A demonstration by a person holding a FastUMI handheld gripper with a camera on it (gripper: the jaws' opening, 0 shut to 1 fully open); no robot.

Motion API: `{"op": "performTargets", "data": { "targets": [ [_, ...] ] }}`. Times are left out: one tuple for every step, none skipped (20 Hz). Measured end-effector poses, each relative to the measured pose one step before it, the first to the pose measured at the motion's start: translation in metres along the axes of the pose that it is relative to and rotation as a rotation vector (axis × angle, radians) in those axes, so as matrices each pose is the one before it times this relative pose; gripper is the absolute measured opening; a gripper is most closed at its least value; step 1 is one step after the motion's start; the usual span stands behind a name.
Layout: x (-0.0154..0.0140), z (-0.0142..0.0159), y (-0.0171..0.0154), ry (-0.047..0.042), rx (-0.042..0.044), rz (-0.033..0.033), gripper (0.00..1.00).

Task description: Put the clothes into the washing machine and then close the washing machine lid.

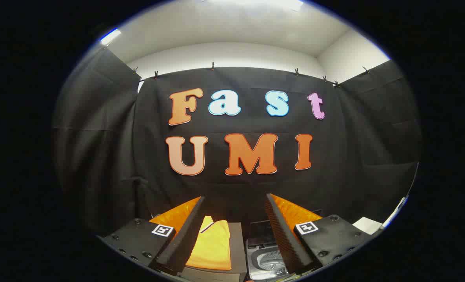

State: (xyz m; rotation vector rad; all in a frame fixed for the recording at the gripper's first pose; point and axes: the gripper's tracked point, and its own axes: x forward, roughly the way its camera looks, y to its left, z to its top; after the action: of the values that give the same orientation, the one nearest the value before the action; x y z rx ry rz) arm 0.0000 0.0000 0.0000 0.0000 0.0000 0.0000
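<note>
My one camera rides on my hand-held gripper [234,231], looking forward along its parted fingers, level toward the booth's back wall. Close below, between the fingers, it catches a yellow cloth [213,244] and the washing machine [266,260].

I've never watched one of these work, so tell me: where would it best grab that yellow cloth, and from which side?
The yellow cloth lies flat on a grey box beside the washing machine, so probably from above, pinching up a fold near its middle or the near edge. The fingers stand open, the cloth between and below them; flat cloth offers no side to clamp.
</note>
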Motion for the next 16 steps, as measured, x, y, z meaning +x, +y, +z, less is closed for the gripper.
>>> {"op": "performTargets", "data": {
  "targets": [
    [-0.00007,0.00026,0.00032,0.00065,-0.00043,0.00038,0.97],
    [0.00042,-0.00020,0.00047,0.00012,0.00077,-0.00001,0.97],
    [0.00021,-0.00007,0.00037,-0.00014,-0.00003,0.00115,0.97],
    [-0.00059,0.00026,0.00030,-0.00026,-0.00103,-0.00119,0.97],
    [0.00062,0.00112,-0.00035,-0.00057,-0.00079,-0.00146,0.97],
    [-0.00043,-0.00011,0.00080,0.00051,-0.00071,0.00131,0.97],
    [0.00093,-0.00097,-0.00071,0.00113,-0.00158,-0.00106,0.97],
    [0.00030,0.00008,0.00065,0.00100,-0.00053,0.00054,0.97],
    [0.00022,-0.00030,0.00074,-0.00009,-0.00028,0.00050,0.97],
    [-0.00047,0.00047,0.00037,-0.00050,-0.00093,0.00015,0.97],
    [-0.00012,-0.00033,0.00034,0.00062,-0.00174,-0.00086,0.97],
    [-0.00024,-0.00005,0.00021,-0.00002,-0.00178,0.00040,0.97],
    [0.00051,-0.00073,0.00044,0.00119,-0.00056,0.00046,0.97],
    [0.00041,0.00075,0.00107,0.00068,0.00109,0.00195,0.97],
    [0.00057,0.00010,0.00082,0.00034,0.00123,-0.00038,0.97],
    [0.00064,-0.00067,0.00107,0.00148,0.00094,0.00317,0.97]
  ]
}}
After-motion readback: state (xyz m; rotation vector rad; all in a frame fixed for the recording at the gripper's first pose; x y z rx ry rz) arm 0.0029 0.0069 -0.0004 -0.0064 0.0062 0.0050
